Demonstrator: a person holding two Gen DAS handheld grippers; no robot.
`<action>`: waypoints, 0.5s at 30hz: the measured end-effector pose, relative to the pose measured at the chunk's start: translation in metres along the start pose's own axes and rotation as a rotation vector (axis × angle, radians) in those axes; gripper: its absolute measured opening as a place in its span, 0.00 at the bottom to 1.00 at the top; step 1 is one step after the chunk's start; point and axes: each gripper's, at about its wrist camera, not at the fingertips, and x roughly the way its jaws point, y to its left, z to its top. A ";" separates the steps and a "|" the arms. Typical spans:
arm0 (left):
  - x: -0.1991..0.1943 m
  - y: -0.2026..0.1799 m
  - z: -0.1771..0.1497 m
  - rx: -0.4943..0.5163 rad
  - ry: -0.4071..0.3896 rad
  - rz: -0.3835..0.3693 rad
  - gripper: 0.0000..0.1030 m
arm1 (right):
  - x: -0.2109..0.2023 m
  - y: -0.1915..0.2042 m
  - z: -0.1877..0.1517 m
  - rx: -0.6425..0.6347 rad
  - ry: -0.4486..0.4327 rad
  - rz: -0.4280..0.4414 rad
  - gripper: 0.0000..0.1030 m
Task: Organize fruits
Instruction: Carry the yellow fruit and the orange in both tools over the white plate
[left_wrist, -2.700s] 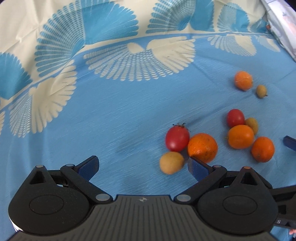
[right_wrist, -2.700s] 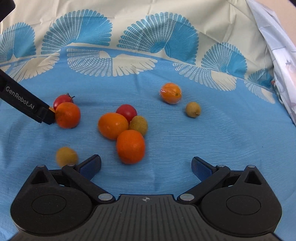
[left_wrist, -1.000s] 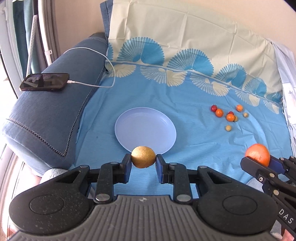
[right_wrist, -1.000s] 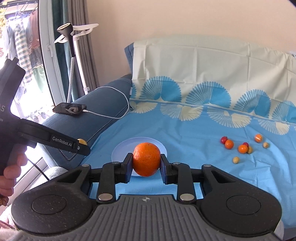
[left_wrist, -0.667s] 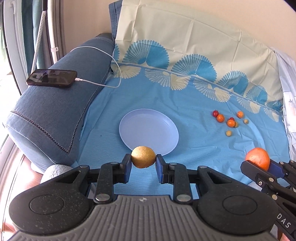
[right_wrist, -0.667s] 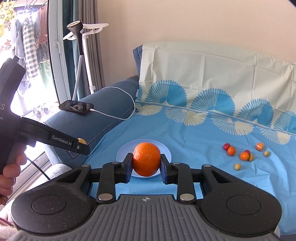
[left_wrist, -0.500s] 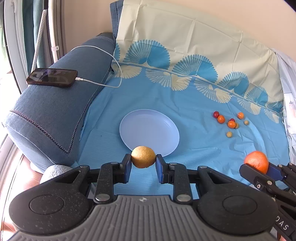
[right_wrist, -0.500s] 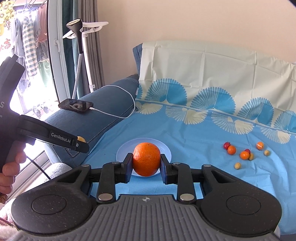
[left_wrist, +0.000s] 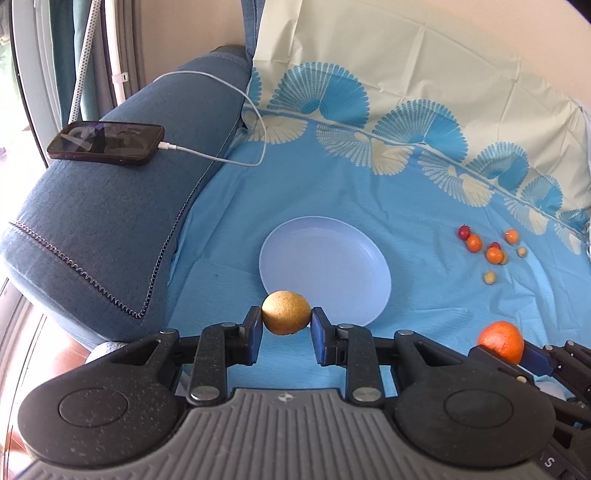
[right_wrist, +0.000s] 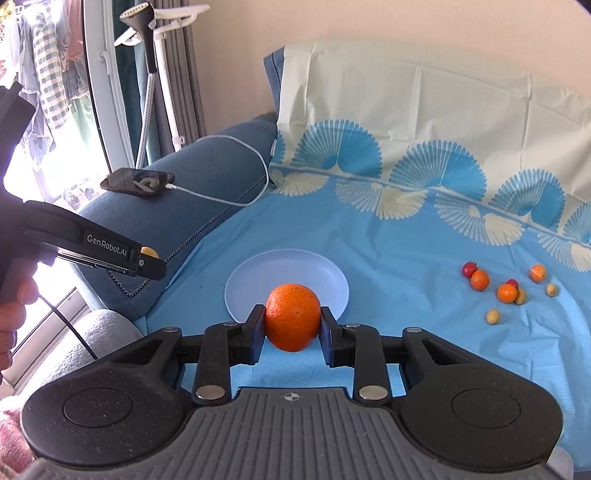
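The fingers (left_wrist: 254, 334) of the left gripper (left_wrist: 286, 334) are clamped on a tan fruit (left_wrist: 286, 313), narrowly spaced, one pad on each side. The fingers (right_wrist: 256, 332) of the right gripper (right_wrist: 293, 334) are clamped on an orange (right_wrist: 293, 316), set a little wider. Both fruits are held in the air over the near edge of one pale plate (left_wrist: 332, 258), which lies on the blue sheet (left_wrist: 332, 192).

Well to the right of the plate, eight small fruits lie loose on the sheet: three oranges (right_wrist: 506, 292), two red tomatoes (right_wrist: 469, 268) and three tan fruits (right_wrist: 493, 316). The cluster is close, some touching; one tan fruit sits apart, nearest the camera.

One phone (left_wrist: 105, 143) with one white cable (left_wrist: 221, 110) rests on the sofa arm.
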 end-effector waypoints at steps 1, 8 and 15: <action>0.007 0.000 0.003 0.000 0.006 0.002 0.30 | 0.008 0.000 0.002 0.004 0.012 0.003 0.30; 0.059 -0.006 0.024 0.009 0.053 0.013 0.30 | 0.066 -0.005 0.011 0.015 0.074 0.015 0.30; 0.112 -0.016 0.040 0.036 0.094 0.034 0.30 | 0.123 -0.014 0.017 0.011 0.118 0.011 0.30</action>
